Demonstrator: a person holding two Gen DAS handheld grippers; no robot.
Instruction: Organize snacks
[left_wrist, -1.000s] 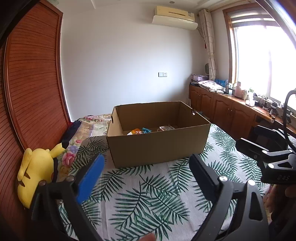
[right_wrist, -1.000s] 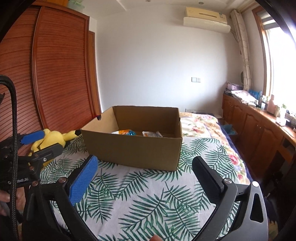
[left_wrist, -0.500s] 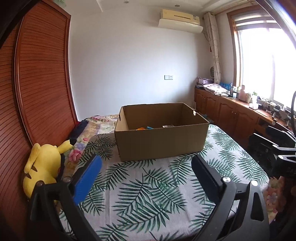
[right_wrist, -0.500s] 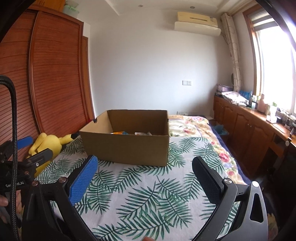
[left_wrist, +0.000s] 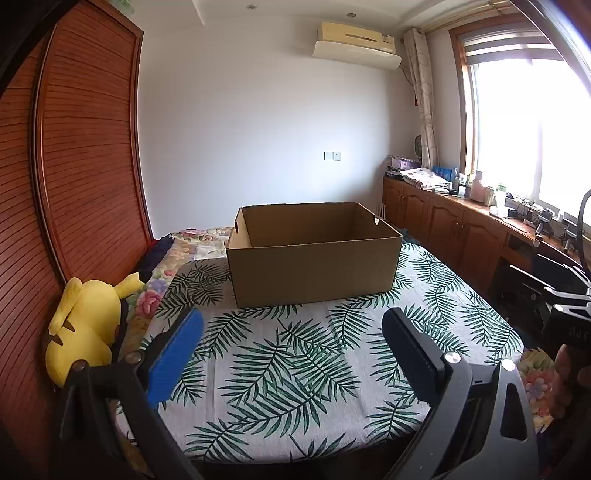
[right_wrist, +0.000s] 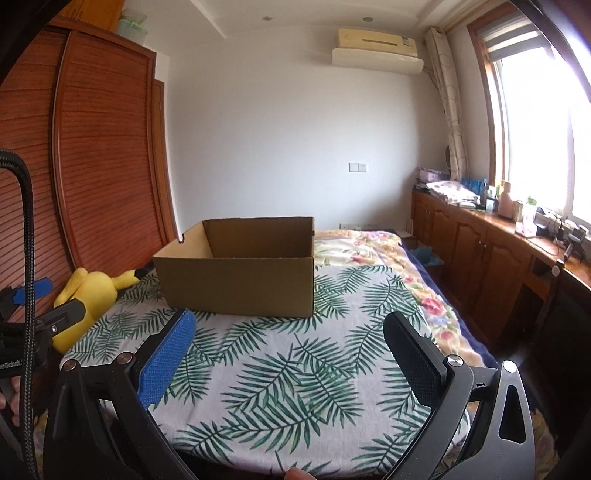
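Observation:
An open brown cardboard box (left_wrist: 314, 269) stands on the far part of a table covered with a palm-leaf cloth (left_wrist: 295, 369). It also shows in the right wrist view (right_wrist: 240, 284). Its front wall hides whatever lies inside. My left gripper (left_wrist: 291, 332) is open and empty, held back from the table's near edge. My right gripper (right_wrist: 288, 332) is open and empty too, at about the same distance. The left gripper's side shows at the left edge of the right wrist view (right_wrist: 33, 317).
A yellow plush toy (left_wrist: 85, 325) lies left of the table against a wooden wardrobe (left_wrist: 74, 166). A floral bedspread (right_wrist: 369, 247) lies behind the box. Wooden cabinets (left_wrist: 461, 236) with clutter run under the window on the right.
Both grippers have pulled back and dropped lower. The box looks farther away, and the snack packets seen inside it earlier are now hidden behind its front wall.

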